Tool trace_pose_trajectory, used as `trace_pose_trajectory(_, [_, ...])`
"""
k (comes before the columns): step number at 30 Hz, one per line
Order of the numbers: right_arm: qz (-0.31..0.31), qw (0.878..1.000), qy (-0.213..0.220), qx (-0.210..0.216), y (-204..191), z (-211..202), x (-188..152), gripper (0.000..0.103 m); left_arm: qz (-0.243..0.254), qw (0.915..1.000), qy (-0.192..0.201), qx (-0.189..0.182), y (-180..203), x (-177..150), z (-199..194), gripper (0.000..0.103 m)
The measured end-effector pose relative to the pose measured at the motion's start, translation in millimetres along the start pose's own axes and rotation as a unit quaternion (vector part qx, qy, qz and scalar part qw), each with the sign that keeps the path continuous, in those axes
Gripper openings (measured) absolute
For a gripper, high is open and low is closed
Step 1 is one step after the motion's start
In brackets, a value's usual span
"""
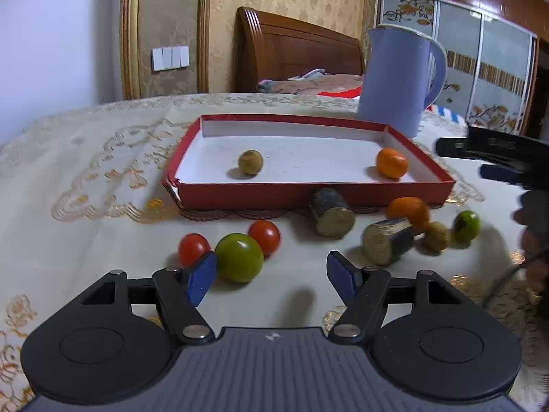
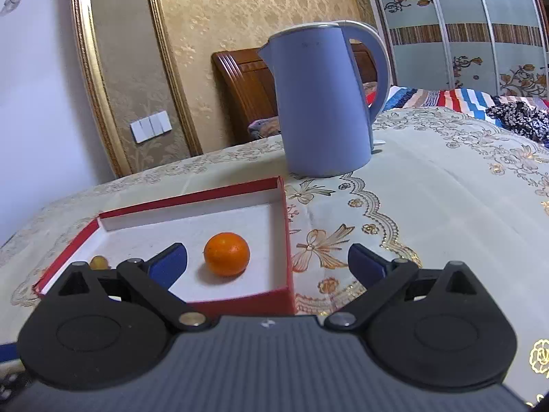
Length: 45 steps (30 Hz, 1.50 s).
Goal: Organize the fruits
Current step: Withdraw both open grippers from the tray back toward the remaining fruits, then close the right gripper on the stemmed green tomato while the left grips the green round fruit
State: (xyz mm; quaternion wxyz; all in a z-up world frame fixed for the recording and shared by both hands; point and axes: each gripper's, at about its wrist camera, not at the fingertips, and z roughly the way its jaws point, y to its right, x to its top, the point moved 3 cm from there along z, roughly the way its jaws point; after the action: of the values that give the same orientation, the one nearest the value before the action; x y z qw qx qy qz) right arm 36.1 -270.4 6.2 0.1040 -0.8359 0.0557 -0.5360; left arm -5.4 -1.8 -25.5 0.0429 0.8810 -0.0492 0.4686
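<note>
tray (image 1: pixel 240 202) on tablecloth (image 1: pixel 68 158); kettle (image 1: pixel 394 79) behind its far right corner. in tray: round fruit (image 1: pixel 250 162) left of centre, orange (image 1: pixel 392 163) at right. before tray: three tomatoes (image 1: pixel 239 257) at left; two log pieces (image 1: pixel 331 218), three more fruits (image 1: pixel 408 211) at right.

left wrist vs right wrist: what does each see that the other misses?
Left wrist only: loose fruit in front of the box, including a green fruit, two tomatoes, log pieces and a second orange.
Right wrist only: the striped bedding.
Both: red box, the orange inside it, blue kettle.
</note>
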Motion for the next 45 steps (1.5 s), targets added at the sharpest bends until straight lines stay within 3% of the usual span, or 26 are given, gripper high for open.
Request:
trace_pose_trajectory(7, [-0.029, 0.999, -0.01, 0.01, 11, -28, -22, 0.1, -0.011, 0.9999, 0.007, 0.005, -10, 5, 6, 0.07])
trace_pose_trajectory(16, [-0.056, 0.998, -0.005, -0.008, 23, -47, -32, 0.1, -0.002, 1.0, -0.008, -0.005, -9, 3, 11, 0.056])
trace_pose_trajectory(18, [-0.073, 0.997, -0.002, -0.012, 18, -48, -35, 0.1, -0.004, 1.0, -0.007, -0.002, -9, 3, 11, 0.052])
trace_pose_trajectory(20, [-0.093, 0.996, 0.005, -0.016, 12, -51, -36, 0.1, -0.013, 0.9999, -0.004, 0.001, -12, 2, 10, 0.039])
trace_pose_trajectory(22, [-0.111, 0.994, 0.008, -0.016, 7, -53, -37, 0.1, -0.03, 0.9995, -0.005, -0.005, -18, 2, 10, 0.033])
trace_pose_trajectory(34, [-0.15, 0.988, -0.038, -0.025, -6, -39, -41, 0.089, -0.032, 0.9994, -0.01, -0.007, -17, 1, 12, 0.032])
trace_pose_trajectory(45, [-0.141, 0.986, -0.09, -0.01, -14, -20, -44, 0.065, -0.03, 0.9995, -0.011, -0.006, -16, 1, 13, 0.032])
